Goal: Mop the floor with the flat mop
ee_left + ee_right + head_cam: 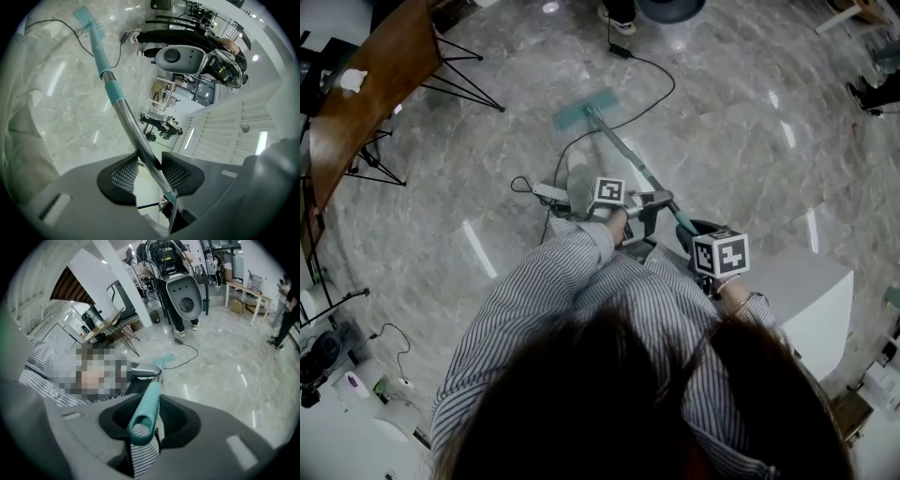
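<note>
Close under the head camera, the person's striped sleeves (546, 281) reach forward to both grippers, which hold the flat mop (619, 141) along its length. The right gripper (145, 422) is nearest, beside a white cabinet (814, 302). Its jaws are clamped on the teal grip at the top end of the mop handle (146, 404), whose open end points back towards that gripper's camera. From above, this gripper (698, 234) sits just below and to the right of the other one.

A little further down the handle, the left gripper (150, 169) has its jaws closed on the bare metal shaft (125, 117); the pads press it from both sides. In the head view this gripper (642, 202) lies across the handle (639, 169), which slants away up and to the left.

Beyond it the shaft turns teal and ends at the mop head (584, 110), a pale green rectangle lying flat on the grey marble floor (741, 131). A black cable (672, 80) curves over the floor just beside the mop head. Further left stands a wooden table (366, 103) on thin black legs.
</note>
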A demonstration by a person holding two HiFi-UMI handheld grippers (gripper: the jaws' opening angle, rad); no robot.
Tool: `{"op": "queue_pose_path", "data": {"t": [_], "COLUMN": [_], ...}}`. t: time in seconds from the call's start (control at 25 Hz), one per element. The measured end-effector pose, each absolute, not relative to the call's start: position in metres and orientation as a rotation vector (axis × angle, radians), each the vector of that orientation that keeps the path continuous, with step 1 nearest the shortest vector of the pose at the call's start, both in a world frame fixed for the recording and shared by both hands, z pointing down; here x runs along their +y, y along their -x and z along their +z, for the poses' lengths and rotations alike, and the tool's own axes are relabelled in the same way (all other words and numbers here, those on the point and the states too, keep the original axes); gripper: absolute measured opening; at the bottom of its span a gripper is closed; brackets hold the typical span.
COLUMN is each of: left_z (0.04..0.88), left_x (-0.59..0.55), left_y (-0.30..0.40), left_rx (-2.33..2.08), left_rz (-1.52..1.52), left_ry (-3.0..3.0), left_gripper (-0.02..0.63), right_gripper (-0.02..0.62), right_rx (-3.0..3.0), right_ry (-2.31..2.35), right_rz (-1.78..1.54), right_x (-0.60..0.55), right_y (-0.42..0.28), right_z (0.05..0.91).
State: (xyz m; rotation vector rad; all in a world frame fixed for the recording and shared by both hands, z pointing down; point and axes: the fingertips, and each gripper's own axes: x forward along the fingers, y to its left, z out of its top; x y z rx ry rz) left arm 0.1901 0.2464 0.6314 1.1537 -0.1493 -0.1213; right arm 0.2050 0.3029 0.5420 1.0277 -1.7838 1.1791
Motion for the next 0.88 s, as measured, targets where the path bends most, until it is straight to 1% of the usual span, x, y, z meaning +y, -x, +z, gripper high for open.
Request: {"op": "queue_pose_path", "data": {"t": [0.2,0.44,0.64,0.88], "left_z": [0.635,0.653,0.659,0.658], "left_x": [0.217,0.158,0.067,-0.076], "left_y": [-0.179,-0.149,-0.098,-0.015], "left_rx": [-0.147,-0.143,-0.169,-0.242], "left_rz": [-0.122,-0.094,-0.129,-0.14], "left_ry": [-1.15,-1.145,-1.076,-1.063], "left_gripper": [0.161,0.156,0.146,0.141], "right_gripper": [0.114,0.114,0.114,0.117], "right_rx": [-1.782,-1.736,-1.728,-1.743], "right_ry": [-1.047,-1.054,-1.035,-1.1], "right_rz": [1.156,1.222,1.227,1.287], "right_x": [0.274,0.217,0.128,-0.014], "right_y": [-0.194,-0.166,-0.111,-0.028], "right_z": [0.546,0.565,0.576,0.578]}}
